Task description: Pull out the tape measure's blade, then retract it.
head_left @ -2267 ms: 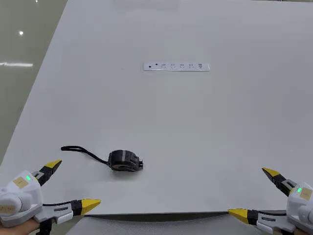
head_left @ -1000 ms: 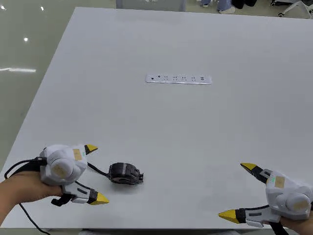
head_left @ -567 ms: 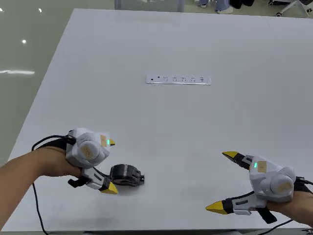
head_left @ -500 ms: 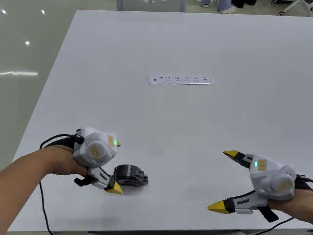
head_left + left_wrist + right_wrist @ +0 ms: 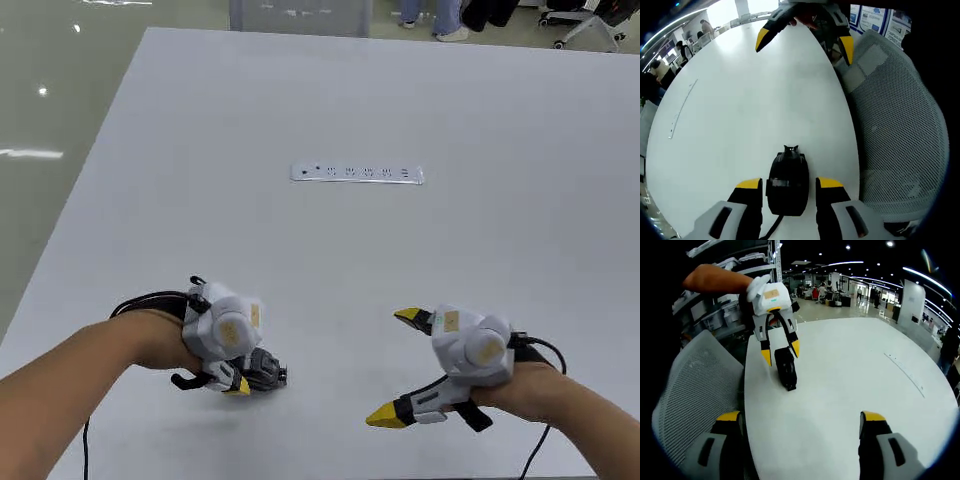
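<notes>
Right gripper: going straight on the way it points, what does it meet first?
Most likely the tape measure, its nose end facing the right gripper, between the jaws of the left gripper. Bare table in between; depth is uncertain.

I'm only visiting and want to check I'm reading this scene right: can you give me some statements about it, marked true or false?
1. The left gripper's jaws stand on either side of the tape measure. True.
2. The right gripper holds the tape measure. False: it is open, empty, and apart from it.
3. The blade lies stretched across the table. False: just its tip shows at the case.
4. A power strip lies farther back on the table. True.
</notes>
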A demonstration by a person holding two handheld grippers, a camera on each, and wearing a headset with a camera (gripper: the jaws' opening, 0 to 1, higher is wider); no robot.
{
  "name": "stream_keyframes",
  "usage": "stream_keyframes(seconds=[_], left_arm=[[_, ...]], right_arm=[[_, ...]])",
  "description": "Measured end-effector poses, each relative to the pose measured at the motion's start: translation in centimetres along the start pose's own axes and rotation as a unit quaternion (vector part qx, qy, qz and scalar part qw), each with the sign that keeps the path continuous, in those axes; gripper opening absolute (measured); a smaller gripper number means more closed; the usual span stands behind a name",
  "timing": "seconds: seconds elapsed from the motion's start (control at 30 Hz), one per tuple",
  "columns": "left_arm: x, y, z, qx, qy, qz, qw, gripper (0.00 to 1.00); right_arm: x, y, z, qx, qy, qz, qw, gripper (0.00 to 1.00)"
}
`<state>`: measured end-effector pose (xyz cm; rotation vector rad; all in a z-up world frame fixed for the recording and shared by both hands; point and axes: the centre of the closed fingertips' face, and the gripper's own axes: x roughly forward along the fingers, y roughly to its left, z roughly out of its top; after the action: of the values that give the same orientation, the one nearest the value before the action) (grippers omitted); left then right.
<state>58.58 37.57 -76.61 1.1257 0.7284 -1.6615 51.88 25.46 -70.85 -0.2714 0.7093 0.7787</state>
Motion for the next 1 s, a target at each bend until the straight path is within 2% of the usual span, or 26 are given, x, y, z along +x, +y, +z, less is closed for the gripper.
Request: stream_keyframes(seconds=[0.1, 0.13, 0.17, 0.3, 0.6, 0.77, 0.93, 1.0], left_arm=[[0.4, 0.1, -0.4, 0.003, 0.006, 0.011, 0.9999, 0.33], [0.4, 0.2, -0.4, 0.023, 0.006, 0.016, 0.9996, 0.31], [0.3, 0.0, -0.6, 0.029, 0.011, 0.017, 0.9994, 0.3], [0.2, -0.1, -0.6, 0.048, 0.019, 0.006, 0.9986, 0.3], [0.2, 0.0, -0.5, 0.033, 0.023, 0.01, 0.9991, 0.3], [0.2, 0.0, -0.6, 0.027, 0.025, 0.014, 0.9992, 0.3], [0.3, 0.0, -0.6, 0.023, 0.023, 0.014, 0.9994, 0.3], [0.3, 0.0, -0.5, 0.021, 0.021, 0.012, 0.9995, 0.3]], right_arm=[[1.3, 0.2, 1.1, -0.013, -0.005, 0.008, 0.9999, 0.98], [1.7, 0.4, 1.5, -0.019, -0.007, 0.014, 0.9997, 0.97], [2.0, 0.6, 1.7, -0.023, -0.008, 0.019, 0.9995, 0.96], [3.3, 0.9, 2.0, -0.039, -0.002, 0.029, 0.9988, 0.94], [6.5, 2.4, 1.4, -0.061, 0.03, 0.057, 0.9961, 0.86], [8.9, 2.8, 1.2, -0.055, 0.048, 0.067, 0.9951, 0.82], [10.5, 3.0, 1.2, -0.048, 0.054, 0.077, 0.9944, 0.73], [11.2, 3.2, 0.9, -0.049, 0.065, 0.078, 0.9936, 0.7]])
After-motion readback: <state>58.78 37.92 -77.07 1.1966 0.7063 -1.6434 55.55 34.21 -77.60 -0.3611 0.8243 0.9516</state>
